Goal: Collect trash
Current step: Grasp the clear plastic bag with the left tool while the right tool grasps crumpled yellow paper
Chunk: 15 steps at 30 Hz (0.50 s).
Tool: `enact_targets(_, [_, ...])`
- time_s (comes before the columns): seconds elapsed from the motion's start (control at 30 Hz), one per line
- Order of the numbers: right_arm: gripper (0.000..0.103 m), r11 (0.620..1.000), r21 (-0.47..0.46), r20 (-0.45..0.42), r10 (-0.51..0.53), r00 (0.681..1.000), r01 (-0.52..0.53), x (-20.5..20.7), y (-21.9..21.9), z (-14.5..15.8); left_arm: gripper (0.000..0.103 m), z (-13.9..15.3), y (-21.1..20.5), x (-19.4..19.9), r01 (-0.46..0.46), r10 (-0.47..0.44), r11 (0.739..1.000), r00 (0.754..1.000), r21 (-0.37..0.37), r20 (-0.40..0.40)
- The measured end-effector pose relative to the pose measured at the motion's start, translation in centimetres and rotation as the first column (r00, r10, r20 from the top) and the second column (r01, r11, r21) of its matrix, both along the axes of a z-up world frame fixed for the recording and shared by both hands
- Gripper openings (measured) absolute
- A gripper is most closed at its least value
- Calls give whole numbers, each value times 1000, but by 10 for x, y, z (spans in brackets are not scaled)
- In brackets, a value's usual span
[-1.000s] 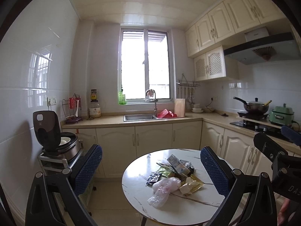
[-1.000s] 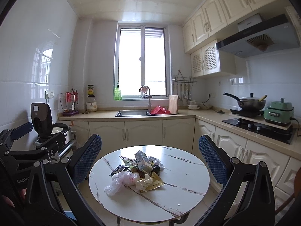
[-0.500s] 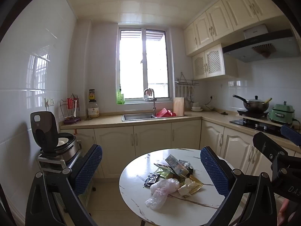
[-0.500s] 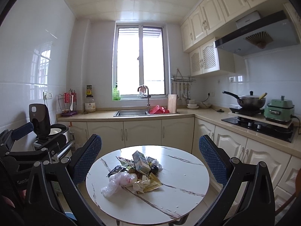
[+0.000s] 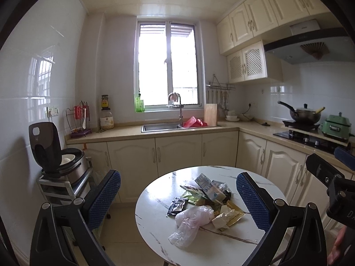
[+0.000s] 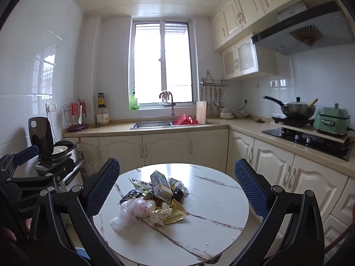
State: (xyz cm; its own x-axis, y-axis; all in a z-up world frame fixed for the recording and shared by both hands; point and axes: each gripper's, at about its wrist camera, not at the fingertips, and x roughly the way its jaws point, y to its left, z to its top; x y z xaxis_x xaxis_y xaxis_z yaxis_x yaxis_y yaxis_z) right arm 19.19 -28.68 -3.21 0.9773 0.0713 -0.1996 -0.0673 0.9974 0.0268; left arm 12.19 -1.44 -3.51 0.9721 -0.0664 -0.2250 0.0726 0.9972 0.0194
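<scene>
Trash [image 6: 153, 197] lies heaped near the middle of the round marble tabletop [image 6: 217, 212], a little toward its left edge in the right wrist view: a crumpled clear plastic bag [image 6: 131, 210] nearest the camera, a yellow wrapper [image 6: 175, 216] and crumpled paper [image 6: 162, 214] beside it, a dark sachet [image 6: 128, 196] at the left side, and a tilted small carton [image 6: 160, 186] resting on the heap.

Compared with a second ago, the table appears larger and closer in both views, and the heap sits lower and more central between the fingers; the pile itself looks unchanged.

The left gripper [image 5: 177, 199] has its blue-padded fingers spread wide, holding nothing, and frames the heap without touching it. The right gripper [image 6: 177, 186] is likewise spread wide and empty, above the near side of the table.

The right half and near edge of the tabletop are bare. Cabinets [image 6: 164, 148] stand beyond the far edge, and a rice cooker [image 5: 60, 161] with its lid up, a white bowl inside, sits on a rack off the left side. A pan [image 6: 295, 108] rests on the stove along the right-hand counter.
</scene>
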Motion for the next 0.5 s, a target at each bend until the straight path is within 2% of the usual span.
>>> enact_targets(0.13, [103, 1000, 8, -45, -6, 999, 7, 21, -9, -18, 102, -5, 5, 34, -15, 14, 1000, 999, -7, -29])
enact_targets(0.23, [103, 1000, 15, -89, -15, 996, 16, 38, -14, -34, 102, -19, 7, 62, -43, 44, 999, 997, 8, -60])
enact_targets(0.37, [103, 999, 19, -181, -27, 983, 31, 67, -24, -65, 102, -55, 6, 106, -46, 53, 998, 982, 42, -183])
enact_targets(0.5, [103, 999, 10, -287, -29, 958, 33, 95, -31, -103, 102, -94, -2, 153, 12, 3, 999, 943, 44, -333])
